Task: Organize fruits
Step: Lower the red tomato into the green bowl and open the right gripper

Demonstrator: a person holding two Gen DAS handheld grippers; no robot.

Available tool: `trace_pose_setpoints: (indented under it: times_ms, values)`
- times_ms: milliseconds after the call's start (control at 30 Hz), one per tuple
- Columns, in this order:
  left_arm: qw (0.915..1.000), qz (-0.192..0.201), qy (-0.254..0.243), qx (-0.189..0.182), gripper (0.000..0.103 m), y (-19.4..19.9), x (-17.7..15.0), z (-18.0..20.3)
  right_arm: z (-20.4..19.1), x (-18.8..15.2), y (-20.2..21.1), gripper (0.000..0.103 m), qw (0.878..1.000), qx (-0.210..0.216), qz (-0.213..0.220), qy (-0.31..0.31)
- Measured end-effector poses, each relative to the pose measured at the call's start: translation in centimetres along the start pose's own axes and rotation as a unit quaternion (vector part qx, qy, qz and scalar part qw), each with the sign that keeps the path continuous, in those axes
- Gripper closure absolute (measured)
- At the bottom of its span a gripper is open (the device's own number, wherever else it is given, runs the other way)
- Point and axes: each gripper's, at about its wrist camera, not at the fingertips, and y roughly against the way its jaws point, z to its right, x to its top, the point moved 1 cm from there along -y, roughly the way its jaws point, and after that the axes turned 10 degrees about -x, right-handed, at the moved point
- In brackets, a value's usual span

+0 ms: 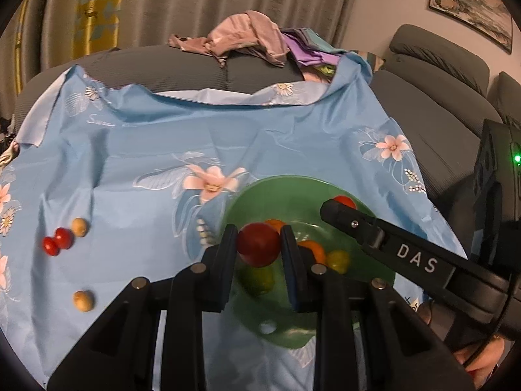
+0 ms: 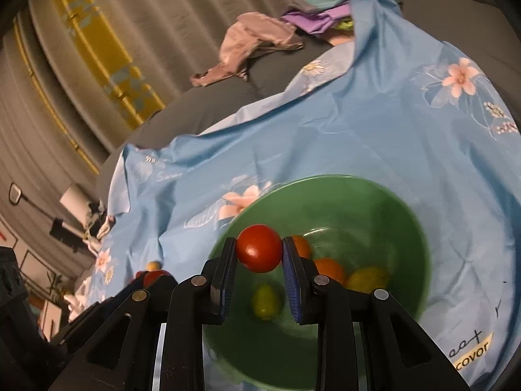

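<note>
A green bowl (image 1: 257, 195) sits on a blue floral cloth (image 1: 162, 137) and holds orange and yellow-green fruits (image 1: 312, 249). My left gripper (image 1: 259, 244) is shut on a dark red fruit (image 1: 259, 244) above the bowl. My right gripper (image 2: 259, 252) is shut on a red tomato (image 2: 259, 252) above the same bowl (image 2: 374, 202). The right gripper also shows in the left wrist view (image 1: 338, 207), with its red tomato (image 1: 345, 201) over the bowl's right side. On the cloth at the left lie two small red fruits (image 1: 58, 241) and two tan fruits (image 1: 79, 227).
The cloth covers a grey sofa (image 1: 439, 123). Crumpled clothes (image 1: 247, 40) lie on the sofa back. Curtains (image 1: 162, 3) hang behind. A framed picture (image 1: 472, 3) hangs at the upper right.
</note>
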Motion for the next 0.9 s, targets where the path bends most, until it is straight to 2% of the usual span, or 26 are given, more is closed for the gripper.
trace_pose_setpoints:
  times_ms: [400,500,900]
  values:
    - [0.9996,-0.022,-0.005,-0.019,0.076,-2.8,0.1,1.5,2.9,0.6,0.0,0.073,0.999,-0.035,0.001,-0.028]
    - [0.9993,-0.027,-0.007,-0.024,0.076,-3.3,-0.1,1.8,3.7,0.7,0.0,0.073,0.998,-0.055,0.001,-0.035]
    - [0.9982,-0.048,-0.002,-0.035,0.076,-5.0,-0.5,2.1,4.9,0.7,-0.7,0.073,0.996,-0.078,-0.012,-0.046]
